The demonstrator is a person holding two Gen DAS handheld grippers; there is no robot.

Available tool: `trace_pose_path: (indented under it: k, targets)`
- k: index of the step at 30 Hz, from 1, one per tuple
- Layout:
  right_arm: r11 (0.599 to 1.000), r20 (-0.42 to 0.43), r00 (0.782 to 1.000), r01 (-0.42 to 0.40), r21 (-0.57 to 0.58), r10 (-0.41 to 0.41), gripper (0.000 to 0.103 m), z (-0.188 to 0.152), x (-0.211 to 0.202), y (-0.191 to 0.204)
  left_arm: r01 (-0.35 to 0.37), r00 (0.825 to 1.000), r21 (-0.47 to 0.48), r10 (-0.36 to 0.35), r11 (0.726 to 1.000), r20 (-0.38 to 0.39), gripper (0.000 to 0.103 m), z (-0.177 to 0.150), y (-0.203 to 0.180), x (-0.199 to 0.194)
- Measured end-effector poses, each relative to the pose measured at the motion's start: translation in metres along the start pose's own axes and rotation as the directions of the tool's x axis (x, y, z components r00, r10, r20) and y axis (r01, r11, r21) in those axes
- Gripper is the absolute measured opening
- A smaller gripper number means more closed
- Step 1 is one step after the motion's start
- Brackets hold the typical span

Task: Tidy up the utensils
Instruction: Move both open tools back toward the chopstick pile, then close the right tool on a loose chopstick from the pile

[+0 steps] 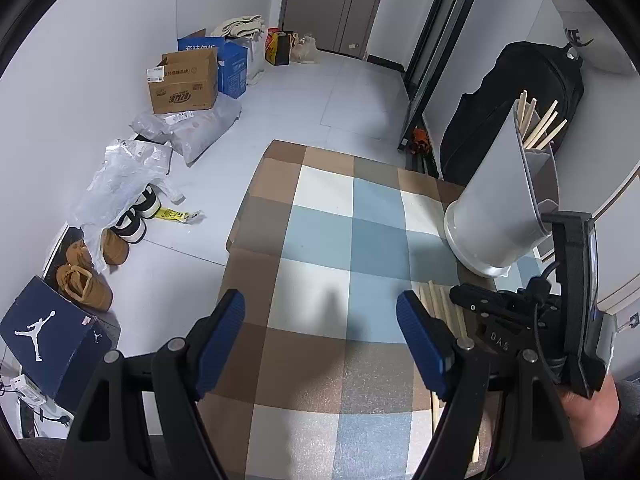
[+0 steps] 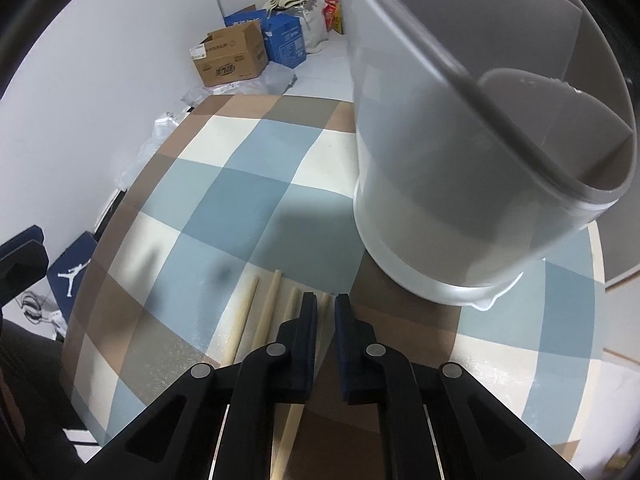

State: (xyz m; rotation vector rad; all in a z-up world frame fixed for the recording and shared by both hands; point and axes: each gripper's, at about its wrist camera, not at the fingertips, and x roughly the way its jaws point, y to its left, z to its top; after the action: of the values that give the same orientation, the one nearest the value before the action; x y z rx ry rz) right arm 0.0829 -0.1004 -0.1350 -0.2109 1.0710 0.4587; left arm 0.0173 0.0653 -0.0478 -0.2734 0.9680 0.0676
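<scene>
Right hand-held gripper (image 2: 325,312) clenched on one chopstick (image 2: 322,305); thin grip may slip, or drag neighbouring chopsticks (image 2: 267,312) along.

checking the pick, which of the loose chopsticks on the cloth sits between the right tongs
The rightmost chopstick of the row, nearest the grey holder. The right tongs are closed around it; the other three lie free to its left.

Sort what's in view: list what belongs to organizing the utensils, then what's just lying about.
Job: chopsticks on the table, chopsticks in the holder, grey holder, right gripper shut on one chopstick.
Lying about: cardboard box, shoebox, shoes, black bag.
</scene>
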Motion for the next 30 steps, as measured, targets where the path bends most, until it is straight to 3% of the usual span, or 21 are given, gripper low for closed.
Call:
trace_pose_path:
  k: [4,12,17,26,30]
  targets:
    - [0.998,0.01,0.999,0.041,-0.039,-0.04,0.006,0.0,0.002,0.008,-0.018,1.0,0.012,0.018,1.0,-0.002,0.074,-0.001,-0.004,0.003]
    - [0.999,0.024,0.999,0.039,-0.026,-0.038,0.003,0.003,0.0,0.008,-0.051,0.999,0.015,0.051,0.999,-0.01,0.074,-0.003,-0.005,0.006]
    - [0.999,0.098,0.995,0.017,-0.028,-0.014,0.003,0.004,-0.019,0.011,-0.055,0.998,0.009,0.056,0.998,-0.023,0.074,-0.004,-0.008,0.01]
    - [0.999,0.276,0.96,-0.043,0.0,0.041,0.003,-0.004,-0.076,0.003,-0.032,0.997,0.049,0.035,0.998,-0.065,0.074,-0.009,-0.032,0.021]
    - [0.996,0.332,0.941,-0.081,0.021,0.07,0.003,-0.009,-0.101,-0.008,-0.02,0.992,0.084,0.03,0.996,-0.122,0.074,-0.017,-0.047,0.032]
